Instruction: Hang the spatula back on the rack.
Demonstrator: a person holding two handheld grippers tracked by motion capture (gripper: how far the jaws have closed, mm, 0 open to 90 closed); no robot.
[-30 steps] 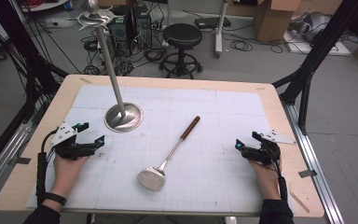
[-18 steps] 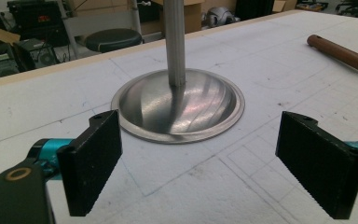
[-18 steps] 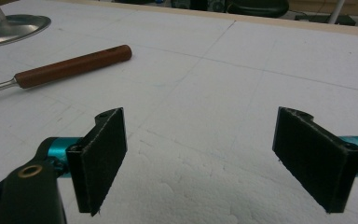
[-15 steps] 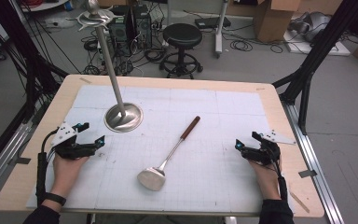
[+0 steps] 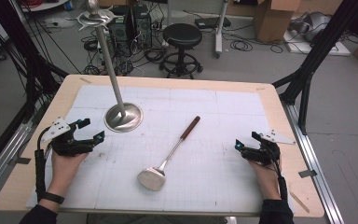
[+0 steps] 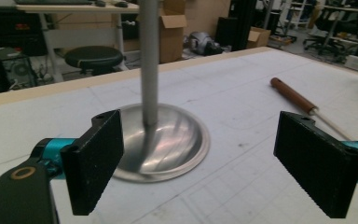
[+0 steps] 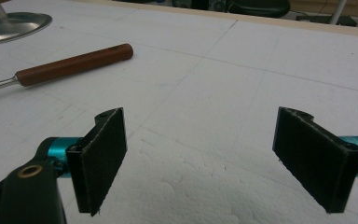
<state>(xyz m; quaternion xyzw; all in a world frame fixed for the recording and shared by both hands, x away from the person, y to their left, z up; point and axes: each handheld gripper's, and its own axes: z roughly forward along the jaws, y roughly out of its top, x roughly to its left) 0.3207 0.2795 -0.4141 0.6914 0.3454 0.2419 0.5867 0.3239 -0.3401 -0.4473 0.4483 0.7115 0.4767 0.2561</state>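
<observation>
A metal spatula with a brown wooden handle lies diagonally in the middle of the white mat, blade toward the front. A metal stand with a round base and a tall pole rises at the back left. My left gripper rests on the mat at the left, open and empty, facing the stand's base in the left gripper view. At the right my right gripper is open and empty; the wooden handle lies ahead to its left in the right gripper view.
The white gridded mat covers most of the wooden table. Behind the table stand a black stool, computer cases and cardboard boxes on the floor. Black frame posts flank the table.
</observation>
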